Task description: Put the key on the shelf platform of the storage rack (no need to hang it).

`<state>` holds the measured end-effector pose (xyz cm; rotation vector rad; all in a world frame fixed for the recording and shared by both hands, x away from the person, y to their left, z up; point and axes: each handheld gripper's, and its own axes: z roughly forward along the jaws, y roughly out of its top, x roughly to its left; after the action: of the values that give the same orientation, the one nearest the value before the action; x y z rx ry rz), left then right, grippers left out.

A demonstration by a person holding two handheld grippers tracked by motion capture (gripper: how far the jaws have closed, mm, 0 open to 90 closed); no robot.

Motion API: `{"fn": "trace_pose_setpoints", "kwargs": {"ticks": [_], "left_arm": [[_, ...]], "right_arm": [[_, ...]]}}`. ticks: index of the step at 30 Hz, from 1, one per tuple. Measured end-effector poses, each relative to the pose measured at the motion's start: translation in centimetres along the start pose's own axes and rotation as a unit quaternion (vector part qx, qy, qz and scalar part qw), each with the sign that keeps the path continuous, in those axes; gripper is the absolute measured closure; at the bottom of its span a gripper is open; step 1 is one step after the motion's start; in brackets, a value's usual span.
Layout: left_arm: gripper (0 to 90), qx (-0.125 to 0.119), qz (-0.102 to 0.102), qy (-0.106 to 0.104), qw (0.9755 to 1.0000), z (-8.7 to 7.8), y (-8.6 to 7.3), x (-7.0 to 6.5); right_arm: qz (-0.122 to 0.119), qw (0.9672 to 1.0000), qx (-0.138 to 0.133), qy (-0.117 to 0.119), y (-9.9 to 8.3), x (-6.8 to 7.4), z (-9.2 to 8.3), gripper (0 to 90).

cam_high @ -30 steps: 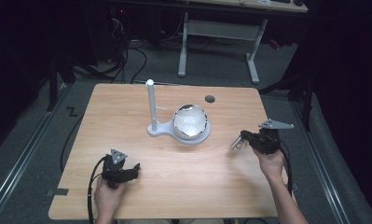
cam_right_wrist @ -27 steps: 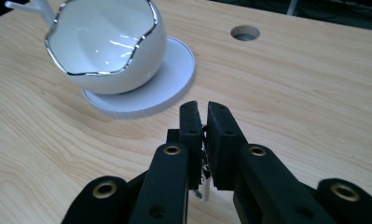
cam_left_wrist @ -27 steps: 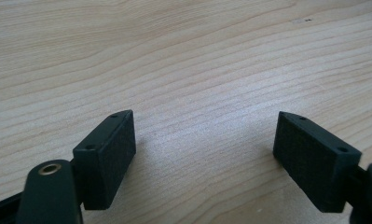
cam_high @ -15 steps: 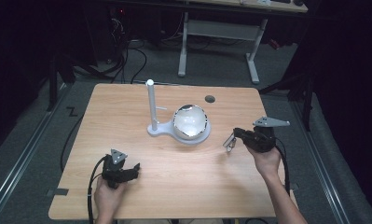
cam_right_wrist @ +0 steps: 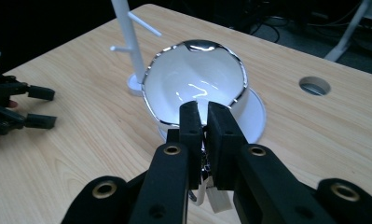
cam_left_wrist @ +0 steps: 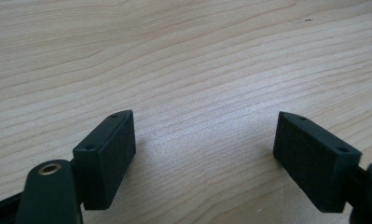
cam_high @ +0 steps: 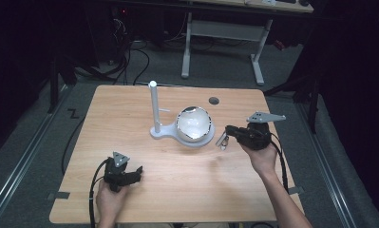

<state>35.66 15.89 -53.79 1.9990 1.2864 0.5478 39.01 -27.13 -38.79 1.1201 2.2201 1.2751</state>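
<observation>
A white stand [cam_high: 154, 110] with a thin pole and short pegs rises from the middle of the table. A shiny round bowl [cam_high: 194, 124], white inside with a chrome rim, rests tilted on the stand's round base. My right gripper [cam_high: 228, 129] is just right of the bowl, shut on a small silvery item with a white tag [cam_high: 222, 140] that hangs below the jaws. In the right gripper view the gripper [cam_right_wrist: 203, 110] points at the bowl [cam_right_wrist: 195, 84], and the tag [cam_right_wrist: 219, 200] dangles beneath. My left gripper [cam_high: 138, 171] lies on the table at the near left, open [cam_left_wrist: 204, 140] over bare wood.
The wooden table [cam_high: 130, 102] has a round cable hole [cam_high: 213, 100] at the back right. Dark floor, cables and a desk frame [cam_high: 225, 33] lie beyond the far edge. The left gripper [cam_right_wrist: 46, 107] shows far left in the right gripper view.
My right gripper has moved left toward the bowl, carrying the small tagged item. The left gripper has stayed where it was.
</observation>
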Motion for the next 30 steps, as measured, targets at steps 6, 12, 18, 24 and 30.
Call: {"fn": "trace_pose_setpoints", "kwargs": {"ticks": [6, 12, 18, 24, 30], "left_arm": [[21.2, 0.000, 0.000, 0.000, 1.0000, 0.0, 0.0, 0.0], [21.2, 0.000, 0.000, 0.000, 1.0000, 0.0, 0.0, 0.0], [21.2, 0.000, 0.000, 0.000, 1.0000, 0.0, 0.0, 0.0], [21.2, 0.000, 0.000, -0.001, 1.0000, 0.0, 0.0, 0.0], [21.2, 0.000, 0.000, -0.001, 1.0000, 0.0, 0.0, 0.0]], "right_arm": [[-0.016, 0.9997, -0.008, 0.019, 1.9, 1.5, 1.2, 85.6], [-0.029, 0.9992, -0.007, 0.026, 3.3, 2.4, 2.0, 85.6], [-0.037, 0.9987, -0.005, 0.034, 4.9, 3.2, 3.4, 85.6], [-0.043, 0.9985, -0.005, 0.033, 6.1, 3.5, 4.5, 85.6], [-0.042, 0.9987, 0.000, 0.028, 6.5, 3.3, 5.5, 85.6]]}}
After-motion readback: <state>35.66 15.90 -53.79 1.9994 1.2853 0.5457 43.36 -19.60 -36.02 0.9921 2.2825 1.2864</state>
